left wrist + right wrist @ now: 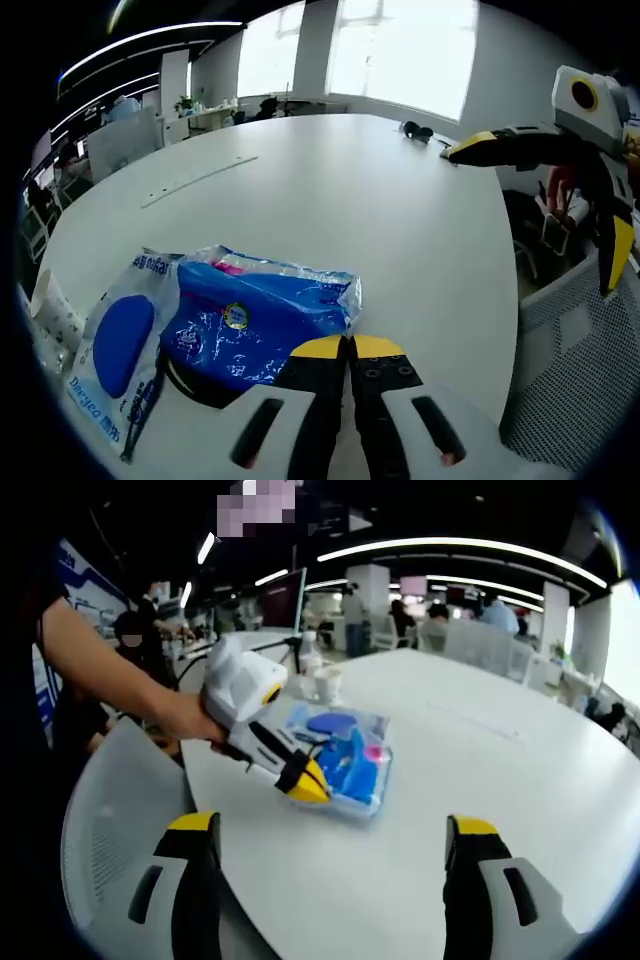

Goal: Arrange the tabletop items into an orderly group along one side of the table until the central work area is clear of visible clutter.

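Observation:
A blue plastic packet (255, 315) lies on the white table (330, 190), overlapping a white wipes pack (118, 350) with a blue oval. My left gripper (350, 347) is shut, its yellow tips at the blue packet's near corner; nothing shows between them. My right gripper (335, 830) stands wide open over the table's edge with nothing between its fingers. It also shows at the right of the left gripper view (560, 160). In the right gripper view the left gripper (305, 778) rests on the blue packet (345, 750), held by a person's hand (185, 720).
A patterned paper cup (50, 305) stands left of the wipes pack. Cups and a bottle (318, 675) sit beyond the packets. A small dark object (418, 130) lies at the table's far edge. A mesh chair (575, 370) stands beside the table.

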`<act>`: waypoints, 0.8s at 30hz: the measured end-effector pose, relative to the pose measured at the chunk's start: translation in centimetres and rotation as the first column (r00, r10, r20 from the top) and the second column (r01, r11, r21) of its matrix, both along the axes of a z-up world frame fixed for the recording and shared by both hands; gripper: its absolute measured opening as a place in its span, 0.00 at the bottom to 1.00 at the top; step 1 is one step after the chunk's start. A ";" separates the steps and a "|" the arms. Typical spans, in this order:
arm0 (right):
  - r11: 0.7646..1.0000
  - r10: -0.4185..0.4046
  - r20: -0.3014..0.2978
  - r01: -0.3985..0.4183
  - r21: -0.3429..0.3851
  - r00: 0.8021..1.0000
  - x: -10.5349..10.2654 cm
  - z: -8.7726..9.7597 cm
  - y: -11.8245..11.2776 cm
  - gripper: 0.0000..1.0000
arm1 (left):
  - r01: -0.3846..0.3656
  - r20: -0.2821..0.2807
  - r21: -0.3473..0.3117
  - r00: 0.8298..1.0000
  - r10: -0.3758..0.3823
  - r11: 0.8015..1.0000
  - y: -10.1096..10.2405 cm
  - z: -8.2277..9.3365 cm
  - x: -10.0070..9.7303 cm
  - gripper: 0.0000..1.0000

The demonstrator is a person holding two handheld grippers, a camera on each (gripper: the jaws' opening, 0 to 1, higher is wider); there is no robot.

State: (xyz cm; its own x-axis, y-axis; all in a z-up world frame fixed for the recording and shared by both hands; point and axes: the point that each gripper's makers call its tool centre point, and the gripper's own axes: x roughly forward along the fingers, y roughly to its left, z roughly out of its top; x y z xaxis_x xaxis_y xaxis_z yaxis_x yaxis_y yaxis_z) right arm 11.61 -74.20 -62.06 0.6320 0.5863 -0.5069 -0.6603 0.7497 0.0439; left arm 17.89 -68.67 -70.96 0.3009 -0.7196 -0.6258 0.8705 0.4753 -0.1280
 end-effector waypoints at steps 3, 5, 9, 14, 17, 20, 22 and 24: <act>1.000 0.003 -0.002 -0.003 0.001 1.000 0.0 -0.1 0.0 0.90 | 0.037 0.039 0.019 0.999 -0.038 0.999 0.1 0.0 0.0 0.05; 1.000 0.000 -0.002 0.000 0.001 1.000 0.1 -0.2 0.0 0.90 | 0.033 0.041 0.024 0.999 -0.034 0.999 0.4 0.0 0.3 0.11; 1.000 -0.003 -0.002 0.003 0.001 1.000 0.3 -0.1 -0.1 0.90 | 0.024 0.048 0.021 0.999 -0.025 1.000 1.1 0.2 0.9 0.15; 1.000 -0.010 -0.006 0.010 0.006 1.000 0.4 -0.2 -0.2 0.90 | 0.022 0.053 0.016 0.998 -0.023 1.000 1.6 0.6 1.1 0.16; 1.000 -0.008 -0.009 0.008 0.007 1.000 0.5 -0.3 0.0 0.90 | 0.026 0.073 0.019 0.997 -0.027 0.999 2.0 1.1 1.5 0.15; 1.000 -0.004 -0.013 0.004 0.012 1.000 0.6 -0.4 0.5 0.89 | 0.012 0.072 0.003 0.997 -0.013 1.000 2.5 1.7 2.0 0.15; 1.000 -0.001 -0.017 0.001 0.012 1.000 0.6 -0.4 0.7 0.89 | 0.006 0.053 -0.010 0.999 -0.006 1.000 2.6 1.8 2.0 0.14; 1.000 0.003 -0.020 -0.003 0.017 1.000 0.6 -0.5 1.0 0.89 | 0.014 0.043 -0.010 0.999 -0.014 1.000 2.6 1.8 1.6 0.14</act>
